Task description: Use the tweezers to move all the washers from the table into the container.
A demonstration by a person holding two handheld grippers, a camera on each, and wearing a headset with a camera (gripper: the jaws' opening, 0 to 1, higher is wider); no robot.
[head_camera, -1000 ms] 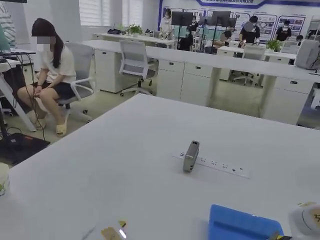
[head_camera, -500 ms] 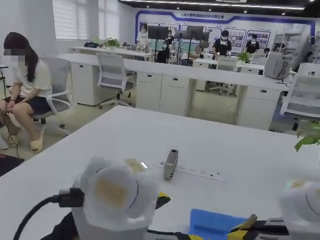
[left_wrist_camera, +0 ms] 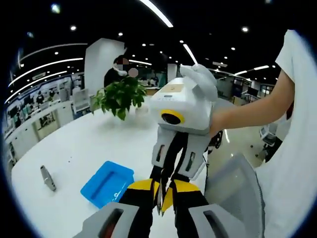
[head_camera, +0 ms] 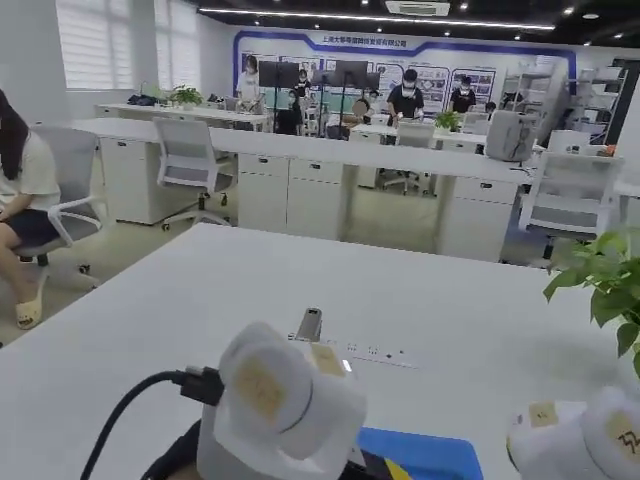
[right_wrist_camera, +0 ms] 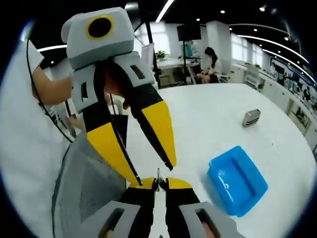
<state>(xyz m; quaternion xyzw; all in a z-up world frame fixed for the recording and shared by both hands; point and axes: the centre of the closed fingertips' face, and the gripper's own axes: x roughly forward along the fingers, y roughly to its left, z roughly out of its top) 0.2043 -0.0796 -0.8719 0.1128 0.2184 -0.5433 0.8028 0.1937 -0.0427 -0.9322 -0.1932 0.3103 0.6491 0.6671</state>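
Blue container near right gripper, tight on tweezers; left gripper jaws apart.

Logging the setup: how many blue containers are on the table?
1. The blue container sits on the white table, nearer than the power strip; others may be hidden.

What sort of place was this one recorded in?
Likely an open-plan office or lab: long white desks with swivel chairs, people at workstations by a display wall, and potted plants.
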